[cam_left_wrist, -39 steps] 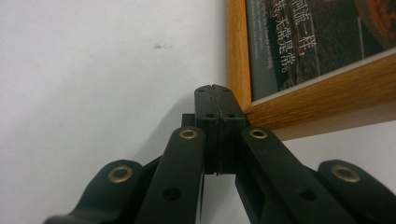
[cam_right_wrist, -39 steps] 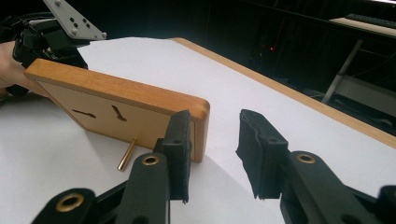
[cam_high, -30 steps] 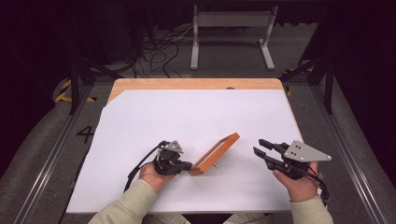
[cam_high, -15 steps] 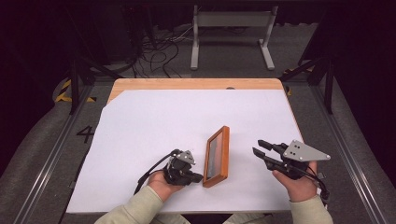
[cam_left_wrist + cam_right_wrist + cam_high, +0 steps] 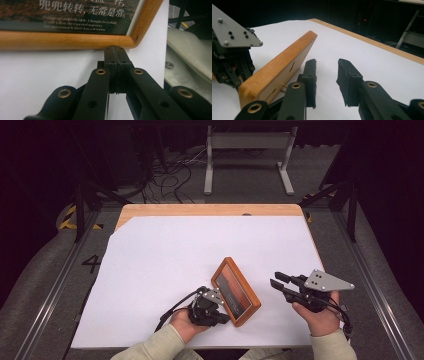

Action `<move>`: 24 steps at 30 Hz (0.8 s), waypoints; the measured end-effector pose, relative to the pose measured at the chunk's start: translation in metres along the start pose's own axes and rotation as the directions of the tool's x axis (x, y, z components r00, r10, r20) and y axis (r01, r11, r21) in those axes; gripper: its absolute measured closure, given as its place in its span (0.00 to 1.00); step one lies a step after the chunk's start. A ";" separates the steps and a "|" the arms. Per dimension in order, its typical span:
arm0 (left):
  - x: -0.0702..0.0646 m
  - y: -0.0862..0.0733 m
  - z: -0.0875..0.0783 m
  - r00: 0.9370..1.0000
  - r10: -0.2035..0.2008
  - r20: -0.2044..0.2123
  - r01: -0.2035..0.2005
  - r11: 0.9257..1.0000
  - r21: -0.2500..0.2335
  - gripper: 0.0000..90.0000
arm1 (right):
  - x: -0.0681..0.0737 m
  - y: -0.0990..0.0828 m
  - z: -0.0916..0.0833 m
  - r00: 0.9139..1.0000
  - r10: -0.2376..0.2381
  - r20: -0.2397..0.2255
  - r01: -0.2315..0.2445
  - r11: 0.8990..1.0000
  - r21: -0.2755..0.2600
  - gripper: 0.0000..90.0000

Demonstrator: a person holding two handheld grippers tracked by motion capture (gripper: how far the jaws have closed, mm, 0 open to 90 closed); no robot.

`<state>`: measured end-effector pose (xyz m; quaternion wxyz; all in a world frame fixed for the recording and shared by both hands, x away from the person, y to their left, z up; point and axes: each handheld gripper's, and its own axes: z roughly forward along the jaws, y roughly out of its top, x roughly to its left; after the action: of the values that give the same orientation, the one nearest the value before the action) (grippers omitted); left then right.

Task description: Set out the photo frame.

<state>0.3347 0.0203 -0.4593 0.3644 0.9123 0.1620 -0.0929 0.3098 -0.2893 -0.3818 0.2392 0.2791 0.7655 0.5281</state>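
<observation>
Low on white sheet, left tool (image 5: 222, 314) jaws closed w/ nothing between, touching wooden frame (image 5: 235, 291) edge, right tool (image 5: 279, 282) agape, empty, hovering beside.

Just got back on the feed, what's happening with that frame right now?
A person at the table holds a gripper in each hand. The left gripper, jaws closed together, sits at the near corner of the wooden picture frame; whether anything is pinched between them I cannot tell. The frame stands tilted on its edge, picture side facing up and left. The right gripper is open, just to the frame's right, holding nothing.
</observation>
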 end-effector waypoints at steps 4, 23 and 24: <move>-0.002 0.003 0.004 1.000 0.010 0.007 -0.010 1.000 -0.001 1.00 | 0.000 0.000 0.000 1.000 0.003 -0.008 -0.003 1.000 0.001 0.76; 0.020 -0.016 -0.059 0.994 -0.073 -0.078 0.061 0.987 -0.148 0.90 | 0.001 0.027 0.003 0.973 0.215 -0.087 -0.208 0.975 0.081 0.66; 0.020 -0.016 -0.059 0.994 -0.073 -0.078 0.061 0.987 -0.148 0.88 | 0.001 0.027 0.003 0.973 0.215 -0.087 -0.208 0.975 0.081 0.66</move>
<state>0.3508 0.0765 -0.4331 0.4194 0.8805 0.2140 -0.0549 0.3157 -0.2793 -0.3575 0.1350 0.3419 0.7602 0.5357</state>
